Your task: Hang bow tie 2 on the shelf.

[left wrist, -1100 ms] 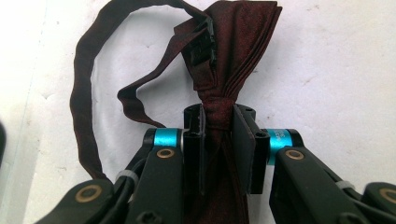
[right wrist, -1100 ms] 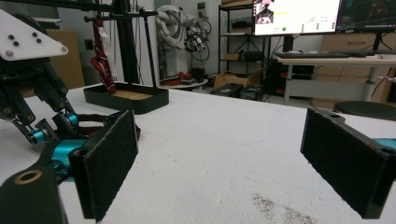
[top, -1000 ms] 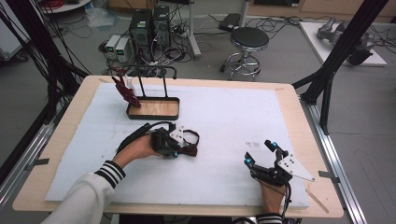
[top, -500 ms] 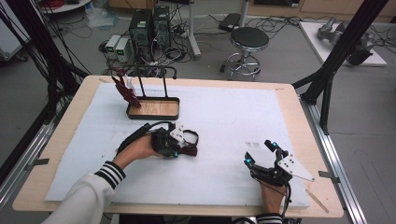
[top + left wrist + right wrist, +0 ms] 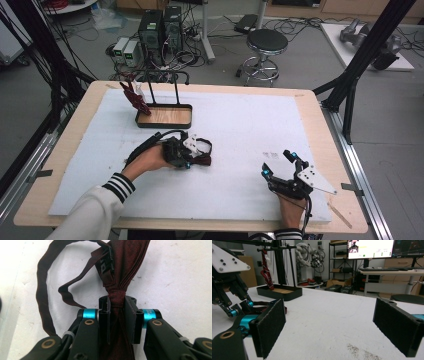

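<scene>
From the high view you are looking forward and down over the whole table (image 5: 305,107). Your left gripper view is pointing straight down, very close on the dark red tie (image 5: 117,275). Your right gripper view is looking level across the tabletop, sharing the stand (image 5: 279,291) at upper left with the high view (image 5: 165,116).

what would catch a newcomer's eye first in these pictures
First, the dark red fabric bow tie on the white foam mat at mid-table, pinched at its knot by the left gripper, strap looping off to one side. Next, the black stand with a wooden tray base at the mat's far left, another red bow tie hanging from it. The right gripper rests open near the front right.
</scene>
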### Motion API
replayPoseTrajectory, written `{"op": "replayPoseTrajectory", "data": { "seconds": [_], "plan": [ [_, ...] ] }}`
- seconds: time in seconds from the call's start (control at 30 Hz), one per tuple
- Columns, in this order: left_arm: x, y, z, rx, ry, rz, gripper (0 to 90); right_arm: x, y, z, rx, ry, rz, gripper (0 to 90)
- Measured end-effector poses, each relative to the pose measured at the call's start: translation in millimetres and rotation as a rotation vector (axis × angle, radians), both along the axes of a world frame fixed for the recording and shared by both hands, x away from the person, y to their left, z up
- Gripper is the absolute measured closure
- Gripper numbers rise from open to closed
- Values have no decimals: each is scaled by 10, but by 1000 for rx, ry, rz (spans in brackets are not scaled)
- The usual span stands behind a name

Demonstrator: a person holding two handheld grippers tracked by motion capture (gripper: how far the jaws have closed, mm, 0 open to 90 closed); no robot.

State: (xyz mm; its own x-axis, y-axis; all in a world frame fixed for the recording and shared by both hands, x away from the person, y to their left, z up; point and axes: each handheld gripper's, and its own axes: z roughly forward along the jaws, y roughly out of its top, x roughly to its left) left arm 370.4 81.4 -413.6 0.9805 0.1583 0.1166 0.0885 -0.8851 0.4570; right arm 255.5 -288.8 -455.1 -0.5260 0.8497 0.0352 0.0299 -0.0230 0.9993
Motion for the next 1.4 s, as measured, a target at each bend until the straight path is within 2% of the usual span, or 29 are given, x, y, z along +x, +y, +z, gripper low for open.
{"op": "replayPoseTrajectory", "data": {
  "seconds": [0.3,0.43,0.73,0.87,1.1,1.23,1.4],
  "plan": [
    [-29,50,-6,-33,-2,22,755,1,0,0,5,1,-3,103],
    [-42,90,29,-75,-10,38,755,2,0,0,4,2,-2,102],
    [-51,213,198,-187,-99,94,756,1,2,0,2,4,-1,103],
    [-67,249,263,-207,-148,102,756,-1,3,1,2,7,-1,103],
    [-71,320,347,-282,-192,151,757,0,4,0,2,5,-1,103],
    [-74,383,412,-317,-206,172,757,0,4,0,1,5,-1,103],
    [-96,462,487,-351,-246,196,757,-1,6,0,0,8,-1,103]
  ]
}}
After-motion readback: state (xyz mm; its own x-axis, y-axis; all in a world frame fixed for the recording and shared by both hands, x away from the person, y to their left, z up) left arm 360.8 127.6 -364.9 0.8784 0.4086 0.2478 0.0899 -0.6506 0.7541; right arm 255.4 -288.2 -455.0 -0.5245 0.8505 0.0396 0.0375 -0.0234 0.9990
